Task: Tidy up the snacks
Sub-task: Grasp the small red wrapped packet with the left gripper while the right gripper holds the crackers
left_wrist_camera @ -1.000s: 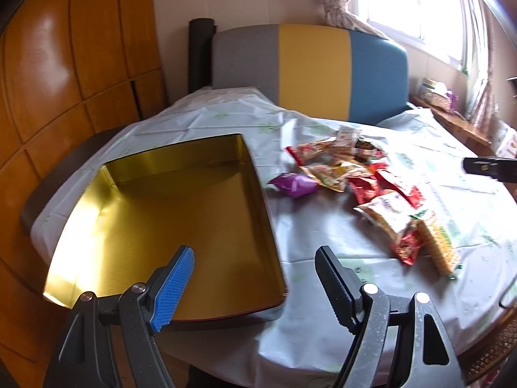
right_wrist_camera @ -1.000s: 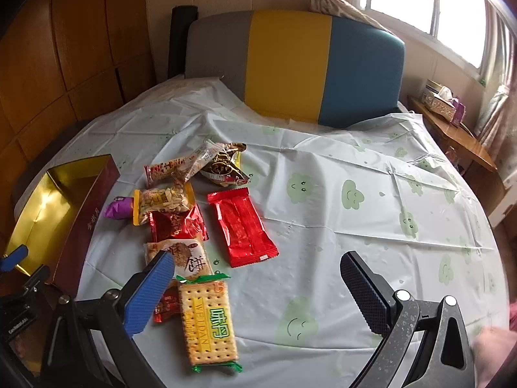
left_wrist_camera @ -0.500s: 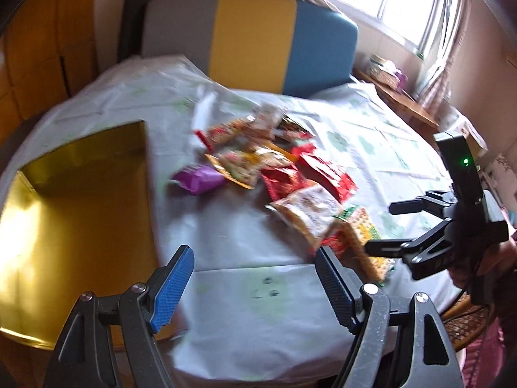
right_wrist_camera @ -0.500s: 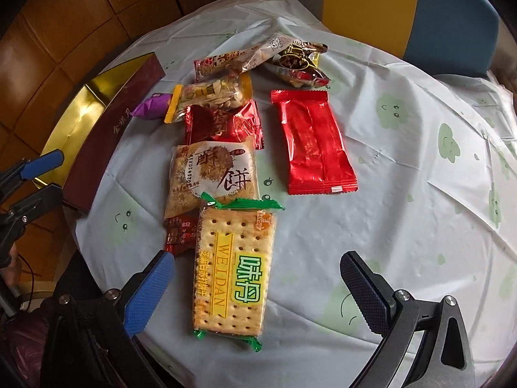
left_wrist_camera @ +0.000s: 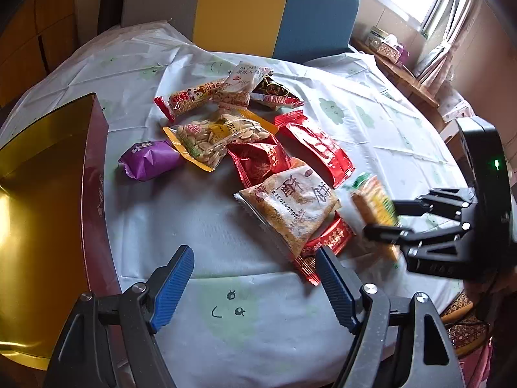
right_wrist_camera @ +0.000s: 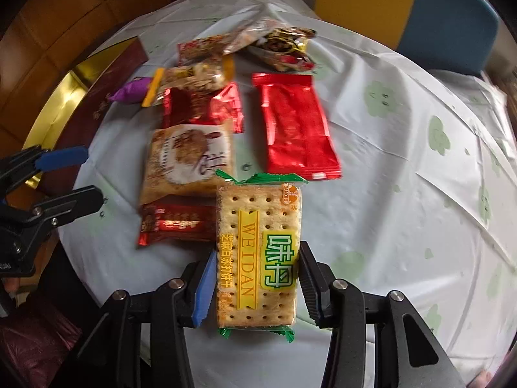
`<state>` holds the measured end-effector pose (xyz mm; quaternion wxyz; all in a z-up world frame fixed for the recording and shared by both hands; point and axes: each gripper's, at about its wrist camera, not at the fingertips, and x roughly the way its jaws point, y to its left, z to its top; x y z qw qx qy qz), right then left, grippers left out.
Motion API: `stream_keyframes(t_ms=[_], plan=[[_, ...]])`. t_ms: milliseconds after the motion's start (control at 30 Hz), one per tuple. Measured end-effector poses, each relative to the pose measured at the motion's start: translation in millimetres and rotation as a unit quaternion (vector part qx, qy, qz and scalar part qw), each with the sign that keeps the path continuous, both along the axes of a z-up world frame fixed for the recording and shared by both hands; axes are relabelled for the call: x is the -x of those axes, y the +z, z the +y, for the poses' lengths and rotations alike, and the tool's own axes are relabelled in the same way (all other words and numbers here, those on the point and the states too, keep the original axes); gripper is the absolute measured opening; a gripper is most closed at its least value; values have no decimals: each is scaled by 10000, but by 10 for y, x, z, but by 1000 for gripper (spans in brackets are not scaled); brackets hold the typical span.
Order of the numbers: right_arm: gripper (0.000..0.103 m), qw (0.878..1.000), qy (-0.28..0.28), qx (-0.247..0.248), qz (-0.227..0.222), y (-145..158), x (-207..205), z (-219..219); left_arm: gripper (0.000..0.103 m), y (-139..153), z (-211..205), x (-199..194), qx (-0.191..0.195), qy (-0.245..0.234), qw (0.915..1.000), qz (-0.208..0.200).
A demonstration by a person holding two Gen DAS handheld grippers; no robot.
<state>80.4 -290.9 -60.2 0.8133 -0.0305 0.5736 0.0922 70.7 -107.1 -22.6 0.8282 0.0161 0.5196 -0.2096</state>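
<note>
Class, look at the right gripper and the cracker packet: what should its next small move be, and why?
Probably finish the squeeze, then lift. The right gripper is closing with the cracker packet between its fingers, the packet lying flat on the tablecloth. The gold-lined box stands open to receive it.

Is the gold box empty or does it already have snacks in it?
Empty as far as visible: the gold box shows only bare gold lining, and every snack lies outside on the tablecloth.
</note>
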Motion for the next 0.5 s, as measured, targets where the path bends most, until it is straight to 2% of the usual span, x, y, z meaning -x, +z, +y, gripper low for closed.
stream_keyframes(t_ms=[100, 200, 267, 300, 333, 367, 500], plan=[[48, 9984, -429, 346, 156, -50, -35, -177, 76, -35, -95, 37, -142, -288, 9995, 29], [48, 9967, -585, 498, 276, -88, -61, -241, 66, -3, -262, 194, -299, -820, 9959, -251], [53, 9964, -661, 445, 300, -75, -77, -276, 58, 25, -396, 314, -377, -1315, 9894, -483], [64, 9960, -740, 407, 306, -66, -90, -308, 56, 37, -451, 355, -414, -1486, 9863, -580], [70, 9955, -830, 356, 299, -59, -123, -357, 50, 37, -518, 396, -454, -1723, 9818, -660], [71, 9950, -913, 275, 288, -38, -138, -401, 44, 27, -582, 418, -509, -1914, 9778, -682], [72, 9932, -1140, 0, 223, 54, -202, -571, 38, -55, -752, 382, -666, -2290, 9690, -643]])
